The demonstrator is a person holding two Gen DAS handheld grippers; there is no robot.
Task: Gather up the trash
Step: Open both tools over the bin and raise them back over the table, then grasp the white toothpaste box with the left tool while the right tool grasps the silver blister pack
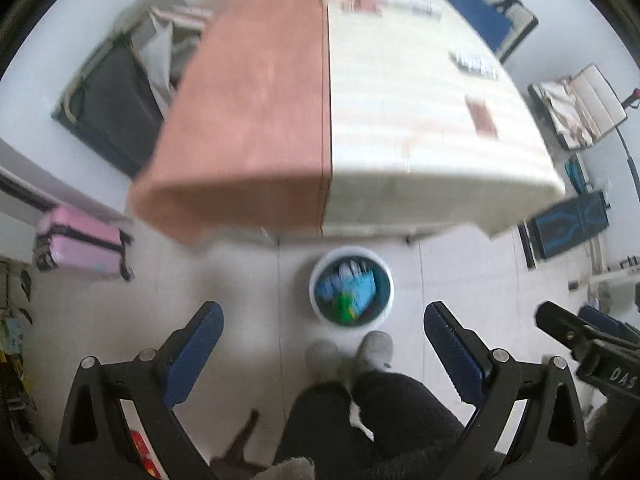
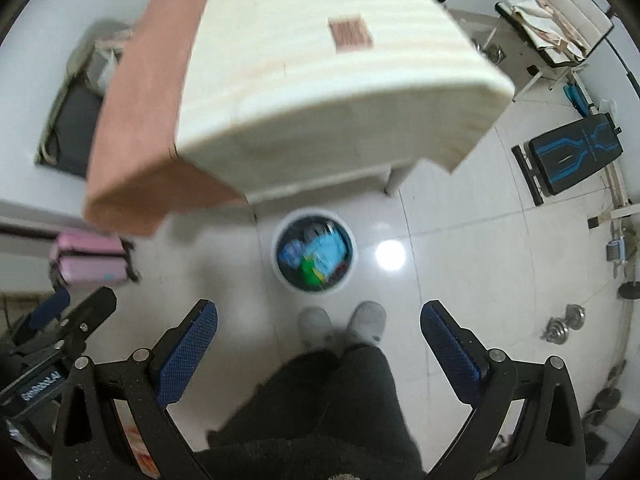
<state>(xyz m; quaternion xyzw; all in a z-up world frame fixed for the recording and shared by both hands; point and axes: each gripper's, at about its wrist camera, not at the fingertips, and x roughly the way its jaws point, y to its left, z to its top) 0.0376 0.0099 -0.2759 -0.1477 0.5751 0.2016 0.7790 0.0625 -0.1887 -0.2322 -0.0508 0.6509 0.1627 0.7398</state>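
Trash, blue and green wrappers, already lies in the white bin (image 1: 351,293) on the floor, at twelve o'clock from both empty grippers. The left gripper (image 1: 323,350) and right gripper (image 2: 319,346) have their jaws wide apart. I judge this between drops: next, reach for the packets (image 1: 476,65) on the table (image 1: 400,128).

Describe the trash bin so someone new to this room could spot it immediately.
Find the big table covered in cream and terracotta cloth. On the pale tiled floor just off its near edge, ahead of the person's grey slippers, stands the trash bin: the only round white-rimmed container there, holding blue and green wrappers.
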